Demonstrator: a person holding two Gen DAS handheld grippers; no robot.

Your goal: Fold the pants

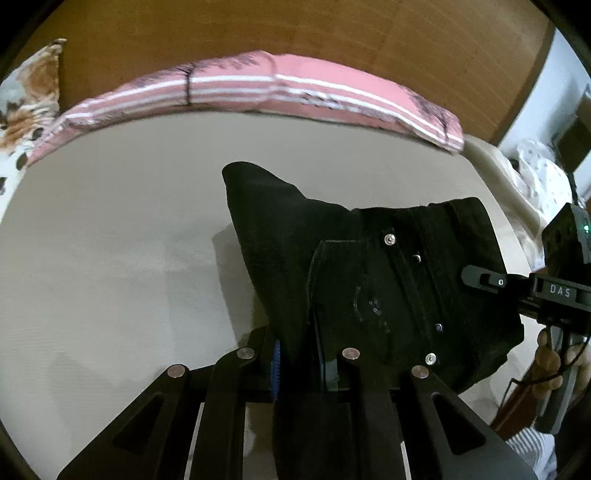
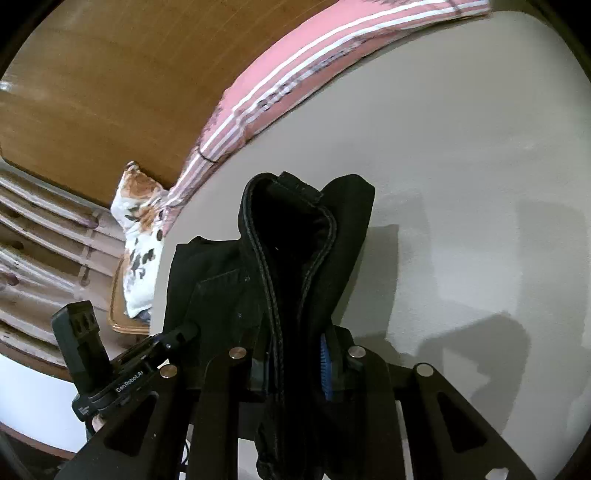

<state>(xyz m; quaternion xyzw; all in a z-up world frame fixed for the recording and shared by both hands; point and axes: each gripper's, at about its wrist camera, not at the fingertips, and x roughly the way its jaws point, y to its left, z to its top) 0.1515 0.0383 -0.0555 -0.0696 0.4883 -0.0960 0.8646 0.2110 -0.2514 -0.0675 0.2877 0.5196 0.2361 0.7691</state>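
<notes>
The black pants [image 1: 369,258] hang bunched above a beige bed sheet [image 1: 110,258], held up by both grippers. My left gripper [image 1: 299,354] is shut on a fold of the pants near the pocket and rivets. My right gripper [image 2: 295,354] is shut on the waistband of the pants [image 2: 291,236], which rises in a loop between its fingers. The right gripper shows at the right edge of the left wrist view [image 1: 480,277], at the far side of the pants. The left gripper shows at the lower left of the right wrist view [image 2: 177,338].
A pink striped pillow [image 1: 258,88] lies along the far edge of the bed against a wooden headboard [image 1: 295,29]. A floral pillow [image 1: 26,110] sits at the far left. A white cloth heap [image 1: 535,173] lies beyond the bed's right edge.
</notes>
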